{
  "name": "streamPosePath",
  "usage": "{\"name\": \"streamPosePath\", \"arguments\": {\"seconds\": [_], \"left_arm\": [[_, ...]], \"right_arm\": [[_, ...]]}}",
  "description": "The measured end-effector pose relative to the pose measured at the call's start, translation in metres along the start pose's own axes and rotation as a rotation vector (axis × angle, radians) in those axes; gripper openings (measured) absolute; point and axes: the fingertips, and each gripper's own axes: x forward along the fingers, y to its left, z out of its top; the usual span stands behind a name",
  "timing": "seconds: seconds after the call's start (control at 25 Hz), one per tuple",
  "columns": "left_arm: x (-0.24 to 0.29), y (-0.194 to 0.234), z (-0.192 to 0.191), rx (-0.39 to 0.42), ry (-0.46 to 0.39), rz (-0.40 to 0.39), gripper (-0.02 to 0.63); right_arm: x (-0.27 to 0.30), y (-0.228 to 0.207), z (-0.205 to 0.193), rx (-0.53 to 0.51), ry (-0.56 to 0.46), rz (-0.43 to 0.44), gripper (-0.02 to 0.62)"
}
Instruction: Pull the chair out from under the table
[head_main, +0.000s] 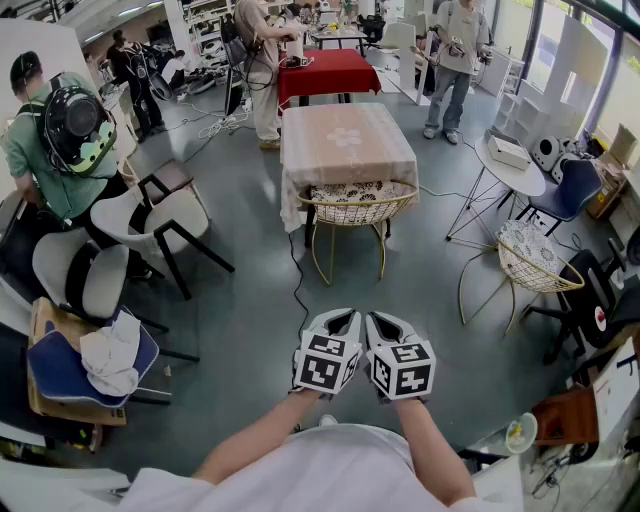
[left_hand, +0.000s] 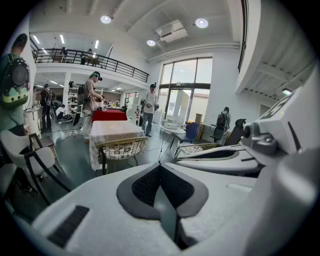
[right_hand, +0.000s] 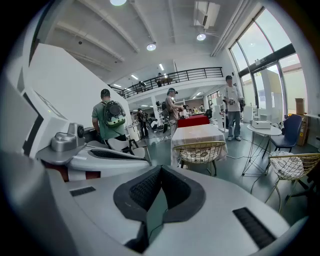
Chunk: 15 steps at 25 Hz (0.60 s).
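A gold wire chair (head_main: 350, 212) with a patterned cushion is tucked under the near end of a table draped in a pale pink cloth (head_main: 345, 138). It also shows in the left gripper view as the chair (left_hand: 121, 148) and in the right gripper view as the chair (right_hand: 202, 151). My left gripper (head_main: 343, 318) and right gripper (head_main: 378, 320) are held side by side in front of me, well short of the chair. Both are shut with nothing between the jaws.
A second wire chair (head_main: 533, 264) stands at the right by a small round white table (head_main: 510, 170). White chairs (head_main: 150, 222) and a person with a backpack (head_main: 55, 135) are at the left. A black cable (head_main: 298, 280) runs across the grey floor. More people stand behind a red table (head_main: 325, 72).
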Motion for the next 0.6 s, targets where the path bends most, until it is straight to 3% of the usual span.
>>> {"name": "streamPosePath", "arguments": {"seconds": [0.6], "left_arm": [[0.0017, 0.0035, -0.0014, -0.007, 0.004, -0.024, 0.005]], "right_arm": [[0.0055, 0.0035, -0.0025, 0.018, 0.015, 0.002, 0.003]]}}
